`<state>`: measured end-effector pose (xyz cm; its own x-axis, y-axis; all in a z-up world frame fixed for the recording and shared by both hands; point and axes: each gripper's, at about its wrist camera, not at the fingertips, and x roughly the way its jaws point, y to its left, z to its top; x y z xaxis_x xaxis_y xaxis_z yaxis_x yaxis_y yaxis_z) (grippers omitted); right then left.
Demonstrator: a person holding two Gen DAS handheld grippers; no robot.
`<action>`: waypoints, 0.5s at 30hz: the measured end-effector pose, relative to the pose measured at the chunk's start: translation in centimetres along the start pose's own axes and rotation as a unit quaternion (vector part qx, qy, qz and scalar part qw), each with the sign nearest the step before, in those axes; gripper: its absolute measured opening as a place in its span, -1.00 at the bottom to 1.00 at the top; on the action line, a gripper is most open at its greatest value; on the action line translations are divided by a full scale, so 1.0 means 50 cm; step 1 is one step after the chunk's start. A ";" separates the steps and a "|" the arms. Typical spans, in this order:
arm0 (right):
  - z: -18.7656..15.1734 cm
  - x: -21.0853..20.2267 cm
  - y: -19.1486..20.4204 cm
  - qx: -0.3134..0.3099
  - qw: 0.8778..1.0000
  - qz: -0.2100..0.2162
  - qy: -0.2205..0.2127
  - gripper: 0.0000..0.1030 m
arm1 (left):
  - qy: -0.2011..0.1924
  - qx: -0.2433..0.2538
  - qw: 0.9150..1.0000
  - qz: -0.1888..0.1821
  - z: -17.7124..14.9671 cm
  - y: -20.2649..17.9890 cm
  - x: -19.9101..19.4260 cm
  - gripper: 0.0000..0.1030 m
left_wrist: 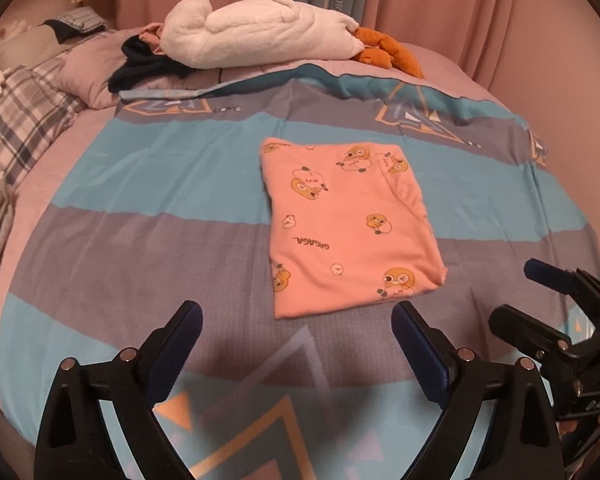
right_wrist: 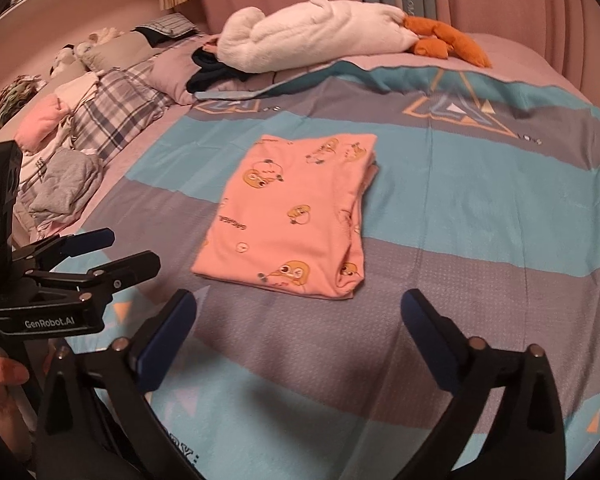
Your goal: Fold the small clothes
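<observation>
Right wrist — "GenRobot.AI" on left gripper (right_wrist: 118, 252), "GAGAGA" garment (right_wrist: 288, 216)

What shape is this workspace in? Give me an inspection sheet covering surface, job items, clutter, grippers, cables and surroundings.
Surface: bed covered by a blue and grey striped sheet, lightly creased.
Job's things: pink printed garment, folded into a rectangle, lying flat mid-sheet, untouched.
Clutter: white plush toy with orange feet and a dark garment at the far edge; plaid pillow and grey clothes along the left side.
Grippers: left gripper open, empty, short of the garment; right gripper open, empty.
Cables: nothing seen.
Surroundings: pink curtains behind the bed.
</observation>
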<state>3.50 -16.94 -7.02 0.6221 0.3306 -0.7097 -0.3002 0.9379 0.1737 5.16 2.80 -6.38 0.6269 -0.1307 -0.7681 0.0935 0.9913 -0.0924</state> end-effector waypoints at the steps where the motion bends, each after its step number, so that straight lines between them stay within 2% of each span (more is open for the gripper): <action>1: -0.001 -0.004 0.005 -0.004 1.000 0.000 -0.001 1.00 | -0.004 -0.002 1.000 0.006 -0.001 0.000 -0.008 0.87; 3: -0.003 -0.014 0.017 -0.016 1.000 -0.003 -0.003 1.00 | -0.011 -0.007 1.000 0.015 -0.005 -0.001 -0.023 0.95; 8: -0.008 -0.030 0.043 -0.042 0.999 -0.021 -0.006 1.00 | -0.018 -0.018 0.999 0.020 -0.008 0.002 -0.055 0.96; 15: -0.005 -0.058 0.060 -0.034 0.999 -0.022 -0.018 1.00 | -0.012 -0.028 0.999 0.010 -0.016 0.002 -0.075 0.97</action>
<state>0.63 -15.12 -4.63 0.6613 0.2938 -0.6902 -0.3199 0.9427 0.0947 2.21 3.39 -4.01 0.6469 -0.1104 -0.7545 0.0384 0.9929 -0.1124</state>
